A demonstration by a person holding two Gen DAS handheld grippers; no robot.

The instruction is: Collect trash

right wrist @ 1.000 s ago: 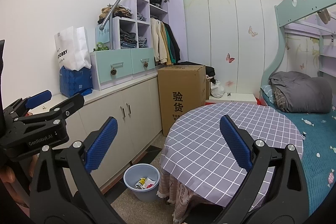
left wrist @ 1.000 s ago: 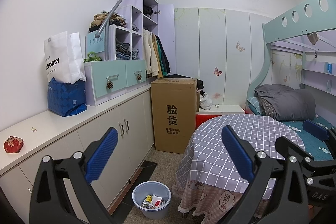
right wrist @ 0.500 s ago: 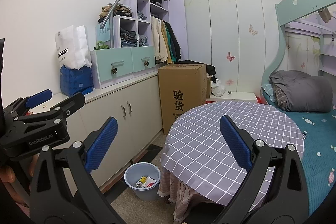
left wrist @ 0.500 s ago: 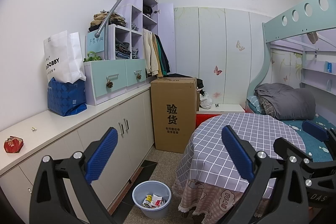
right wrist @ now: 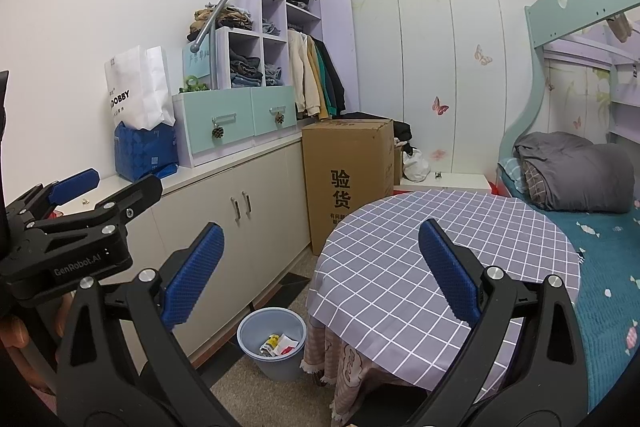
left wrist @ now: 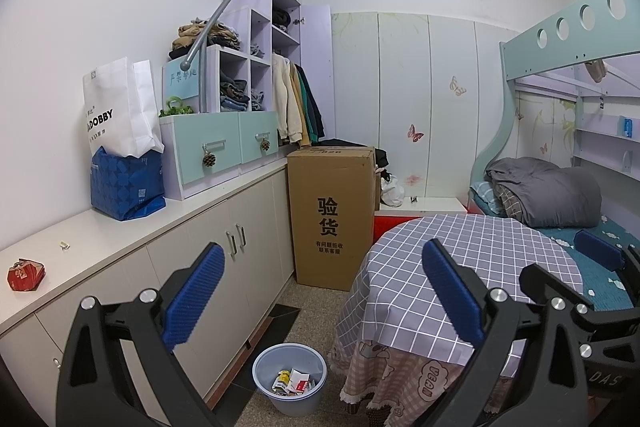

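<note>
Left wrist: almost nothing has changed over the last second. Left gripper (left wrist: pixel 320 299) spread wide, empty. Red wrapper (left wrist: pixel 25 275) sits near the left end of the countertop (left wrist: pixel 120 239), a small scrap (left wrist: pixel 64 245) further along it. Bin (left wrist: pixel 289 383) on the floor between cabinet and table, already holding litter.

Right wrist: slight drift only. Right gripper (right wrist: pixel 322 275) spread, empty. Tablecloth (right wrist: pixel 440 255) looks bare. No pickup started; wrapper looks like the likely next target.
</note>
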